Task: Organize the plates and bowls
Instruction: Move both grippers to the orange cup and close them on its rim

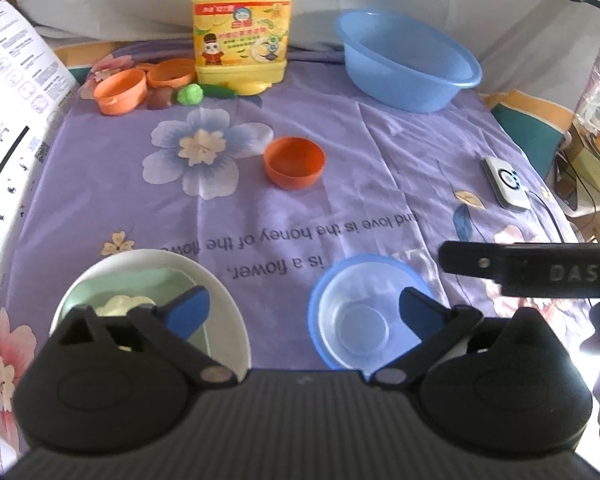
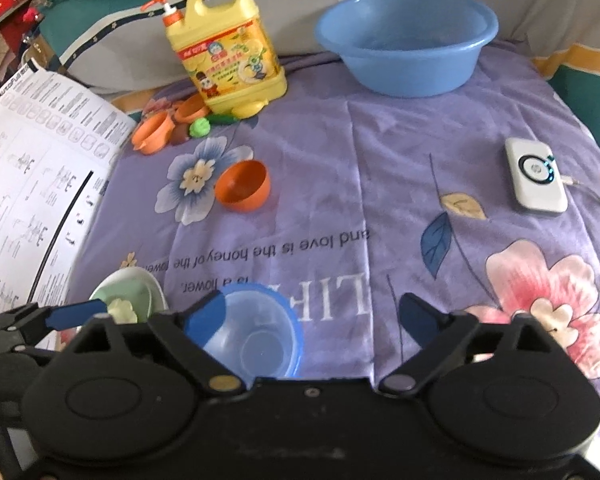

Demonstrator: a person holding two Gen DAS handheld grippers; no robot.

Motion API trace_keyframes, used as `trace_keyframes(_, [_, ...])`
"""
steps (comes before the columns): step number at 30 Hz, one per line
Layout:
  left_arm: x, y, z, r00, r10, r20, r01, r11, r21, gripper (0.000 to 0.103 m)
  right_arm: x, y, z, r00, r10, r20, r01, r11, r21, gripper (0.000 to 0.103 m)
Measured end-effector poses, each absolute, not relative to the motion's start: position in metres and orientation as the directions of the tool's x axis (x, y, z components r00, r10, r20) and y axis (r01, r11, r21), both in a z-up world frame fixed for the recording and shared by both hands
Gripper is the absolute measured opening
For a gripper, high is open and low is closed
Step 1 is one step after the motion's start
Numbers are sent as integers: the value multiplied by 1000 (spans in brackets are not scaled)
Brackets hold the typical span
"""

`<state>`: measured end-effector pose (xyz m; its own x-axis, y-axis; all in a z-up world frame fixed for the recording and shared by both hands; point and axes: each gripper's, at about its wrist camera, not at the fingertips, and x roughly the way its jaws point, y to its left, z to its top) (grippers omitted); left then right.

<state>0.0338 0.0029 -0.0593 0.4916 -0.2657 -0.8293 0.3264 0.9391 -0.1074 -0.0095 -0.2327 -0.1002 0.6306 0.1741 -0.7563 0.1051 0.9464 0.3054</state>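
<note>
A white plate [image 1: 160,258] with a pale green inside and a cream lump on it lies near left on the purple cloth. To its right sits a clear bowl with a blue rim [image 1: 356,312]. My left gripper [image 1: 306,312] is open above them, one pad over the plate and one over the bowl, with nothing held. My right gripper [image 2: 310,320] is open too, its left pad over the clear bowl [image 2: 260,332] and bare cloth between its fingers. An orange bowl [image 1: 294,162] stands mid-table, and a big blue basin [image 1: 408,60] at the back right.
A yellow detergent bottle [image 1: 242,28] stands at the back with orange cups [image 1: 120,92] and small toy food beside it. A white device [image 1: 506,182] with a cable lies at the right. A printed paper sheet [image 1: 16,120] lines the left edge.
</note>
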Motion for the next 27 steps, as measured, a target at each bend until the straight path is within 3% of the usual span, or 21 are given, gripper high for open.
trace_keyframes(20, [142, 1, -82, 535, -194, -823, 242, 968, -71, 103, 96, -237, -100, 639, 212, -740, 123, 921, 369, 97])
trace_keyframes(23, [160, -1, -89, 528, -197, -826, 231, 969, -83, 101, 119, -233, -107, 631, 231, -740, 123, 913, 390, 92])
trace_keyframes(27, [178, -3, -100, 517, -212, -829, 224, 969, -108, 92, 143, -226, -117, 613, 261, -746, 116, 904, 412, 78])
